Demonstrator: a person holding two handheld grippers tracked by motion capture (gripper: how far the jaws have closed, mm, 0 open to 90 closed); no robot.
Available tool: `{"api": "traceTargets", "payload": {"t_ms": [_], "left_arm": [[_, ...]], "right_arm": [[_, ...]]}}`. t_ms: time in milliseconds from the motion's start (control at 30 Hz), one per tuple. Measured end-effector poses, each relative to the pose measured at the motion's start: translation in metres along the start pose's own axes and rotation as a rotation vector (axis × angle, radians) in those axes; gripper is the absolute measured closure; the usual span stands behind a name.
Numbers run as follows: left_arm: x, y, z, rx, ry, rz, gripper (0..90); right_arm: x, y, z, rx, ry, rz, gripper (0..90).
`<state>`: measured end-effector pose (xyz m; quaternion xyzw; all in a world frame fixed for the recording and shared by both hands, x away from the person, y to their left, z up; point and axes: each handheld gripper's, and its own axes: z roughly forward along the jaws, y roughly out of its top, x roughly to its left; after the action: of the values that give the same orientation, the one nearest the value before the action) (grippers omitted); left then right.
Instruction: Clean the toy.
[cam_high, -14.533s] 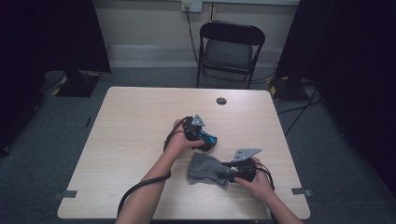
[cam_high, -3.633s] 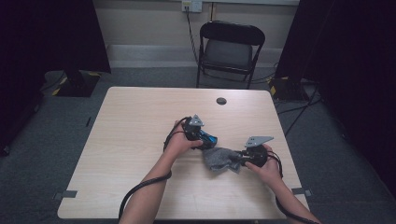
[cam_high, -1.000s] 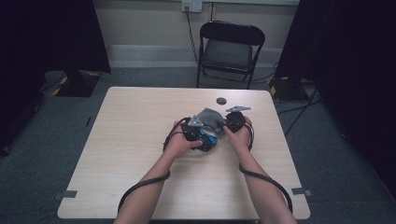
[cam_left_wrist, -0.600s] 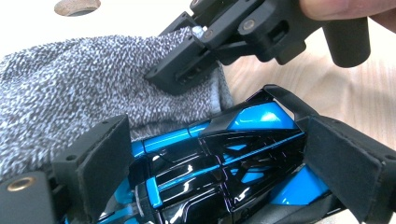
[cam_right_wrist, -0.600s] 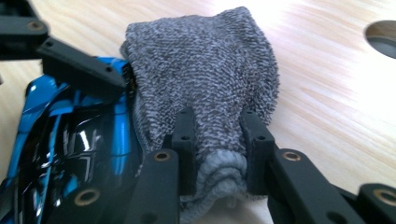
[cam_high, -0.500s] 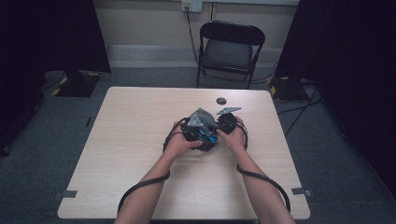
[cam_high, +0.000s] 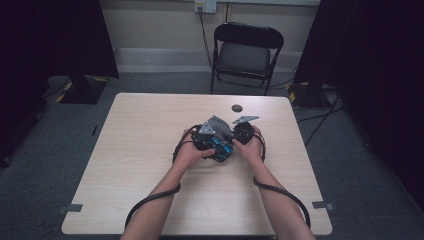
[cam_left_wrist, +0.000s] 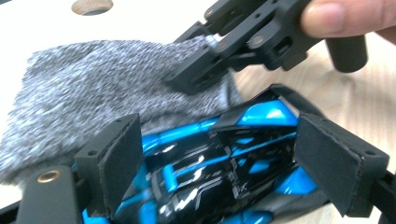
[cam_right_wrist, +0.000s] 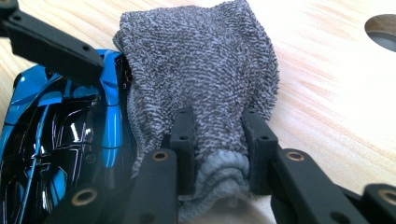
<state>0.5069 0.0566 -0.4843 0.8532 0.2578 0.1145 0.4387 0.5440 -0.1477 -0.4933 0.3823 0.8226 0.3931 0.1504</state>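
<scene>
Blue and black, the glossy case lies mid-table between the wide-set pads of the left gripper, whose jaws have just been closing in without pressing it yet. The right gripper, clamped on the grey cloth, has carried it over from the near right, so the cloth now touches the case, probably ready for wiping or wrapping.
</scene>
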Motion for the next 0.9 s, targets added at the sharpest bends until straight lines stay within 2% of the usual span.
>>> {"api": "traceTargets", "payload": {"t_ms": [200,400,467,600,767,900], "left_arm": [[0.003,-0.004,-0.007,0.019,0.016,-0.015,15.2],[0.004,-0.005,-0.004,0.032,0.023,-0.021,7.7],[0.006,-0.007,-0.003,0.024,0.018,-0.036,6.3],[0.006,-0.007,-0.003,0.020,0.018,-0.038,5.8],[0.006,-0.006,-0.003,0.026,0.018,-0.038,5.8],[0.006,-0.006,-0.003,0.025,0.017,-0.038,5.8]], "right_arm": [[0.001,0.001,0.000,0.008,-0.006,-0.001,69.3],[0.000,0.002,0.000,0.017,0.001,-0.026,70.3],[-0.002,0.001,-0.001,0.017,0.014,-0.030,70.6],[-0.004,-0.001,-0.004,0.016,0.032,-0.037,70.9],[-0.012,-0.004,-0.012,0.033,0.073,-0.073,71.4],[-0.016,-0.008,-0.017,0.039,0.091,-0.071,71.5]]}}
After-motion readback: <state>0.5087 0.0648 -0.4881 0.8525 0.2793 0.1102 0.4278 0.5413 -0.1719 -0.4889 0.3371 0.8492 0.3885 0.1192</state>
